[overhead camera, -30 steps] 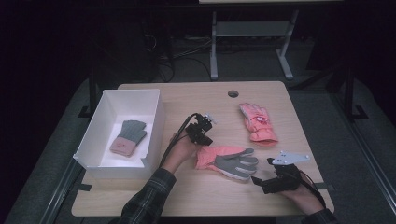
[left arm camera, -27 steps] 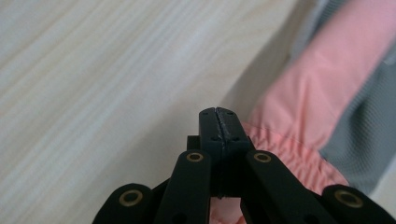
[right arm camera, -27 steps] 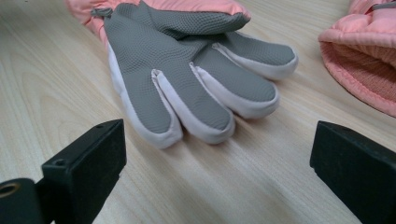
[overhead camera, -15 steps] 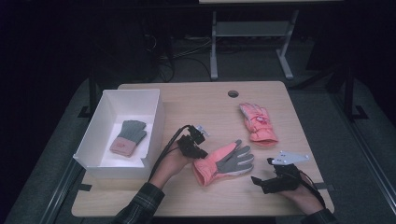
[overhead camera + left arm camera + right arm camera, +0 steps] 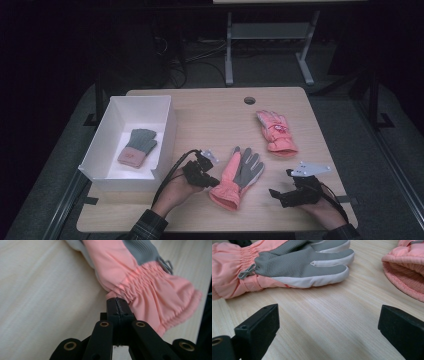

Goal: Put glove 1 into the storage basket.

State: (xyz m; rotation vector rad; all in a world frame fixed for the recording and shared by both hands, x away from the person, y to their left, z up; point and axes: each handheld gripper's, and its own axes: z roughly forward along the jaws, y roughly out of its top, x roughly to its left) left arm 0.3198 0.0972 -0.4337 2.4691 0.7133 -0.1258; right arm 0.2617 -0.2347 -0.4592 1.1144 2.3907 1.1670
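The left hand-held gripper [image 5: 117, 305] has its jaws pressed together, pinching the cuff edge of the pink glove [image 5: 237, 177] lying mid-bench [image 5: 210, 115]; that close view cuts off the glove's fingers. The right hand-held gripper [image 5: 328, 322] rests spread, nearby.

You are facing bare table [image 5: 210, 115] at twelve o'clock; the white box [image 5: 167, 135] is blocking nine, the second pink glove [image 5: 276, 131] crowding two.

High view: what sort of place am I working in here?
Probably a lab or recording room, not a home: a plain wooden table with a cable hole, a white box, loose cables on dark carpet, and a metal stand behind.
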